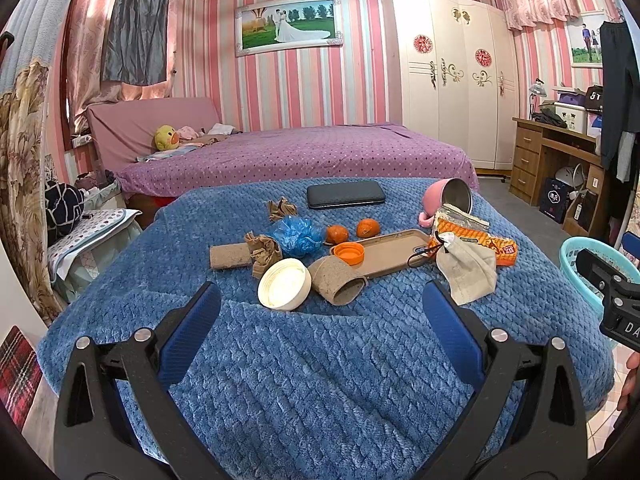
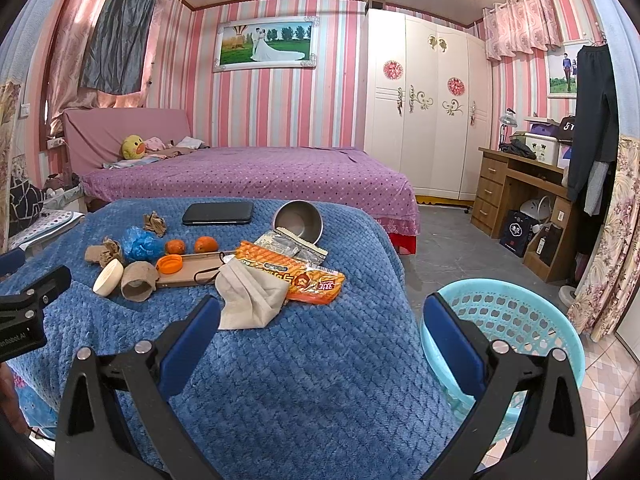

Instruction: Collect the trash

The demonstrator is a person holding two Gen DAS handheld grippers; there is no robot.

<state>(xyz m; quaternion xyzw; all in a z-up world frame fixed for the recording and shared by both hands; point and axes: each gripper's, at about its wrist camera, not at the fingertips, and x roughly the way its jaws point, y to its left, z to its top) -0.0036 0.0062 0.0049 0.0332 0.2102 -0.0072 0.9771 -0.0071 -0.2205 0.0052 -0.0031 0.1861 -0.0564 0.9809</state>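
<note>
Litter lies on a blue blanket [image 1: 320, 380]: a white lid [image 1: 285, 285], two cardboard tubes [image 1: 338, 286] [image 1: 230, 256], crumpled brown paper [image 1: 264, 252], a blue plastic bag [image 1: 297, 235], an orange cap [image 1: 349, 253], orange peels [image 1: 337, 234], an orange snack wrapper [image 1: 472, 236] and a grey face mask [image 1: 468, 272]. My left gripper [image 1: 320, 300] is open, just short of the lid and tube. My right gripper [image 2: 320, 312] is open, its left finger near the mask [image 2: 250, 300], its right finger over a turquoise basket [image 2: 516, 316].
A tan phone case [image 1: 390, 254], a dark phone [image 1: 346, 195] and a tipped pink cup [image 1: 448, 196] also lie on the blanket. Behind is a purple bed [image 1: 304, 152]. A wardrobe [image 2: 428, 120] and wooden desk [image 2: 520, 196] stand at the right, with grey floor between.
</note>
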